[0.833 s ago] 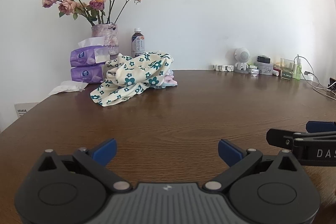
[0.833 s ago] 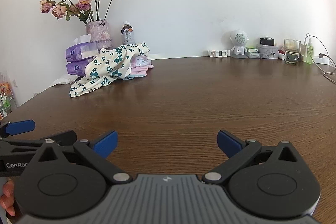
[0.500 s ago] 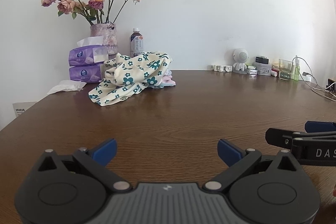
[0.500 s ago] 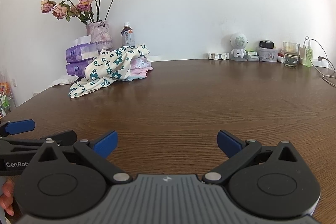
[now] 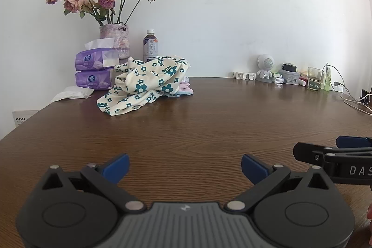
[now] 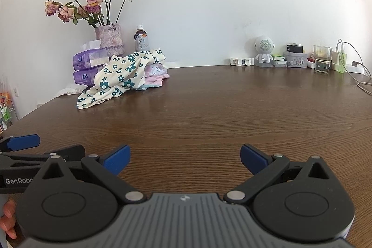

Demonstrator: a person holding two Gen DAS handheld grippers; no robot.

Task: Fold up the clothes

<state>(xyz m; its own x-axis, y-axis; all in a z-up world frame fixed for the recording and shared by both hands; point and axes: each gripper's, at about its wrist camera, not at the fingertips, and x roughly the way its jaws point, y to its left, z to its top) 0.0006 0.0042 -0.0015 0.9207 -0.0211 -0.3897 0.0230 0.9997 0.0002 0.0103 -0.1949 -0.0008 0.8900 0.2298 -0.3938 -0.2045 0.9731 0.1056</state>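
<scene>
A crumpled cream garment with teal flowers lies in a heap at the far left of the brown table, draped over pink and pale blue clothes. My left gripper hovers open over the near table, far from the heap, nothing between its blue pads. My right gripper is also open and empty, beside the left one. Each gripper shows at the edge of the other's view: the right gripper, the left gripper.
Behind the clothes stand a vase of dried roses, two purple tissue packs and a bottle. At the far right sit a small white robot figure, a glass, small boxes and cables.
Both grippers stay open. The views have barely shifted; the clothes heap has not moved.
</scene>
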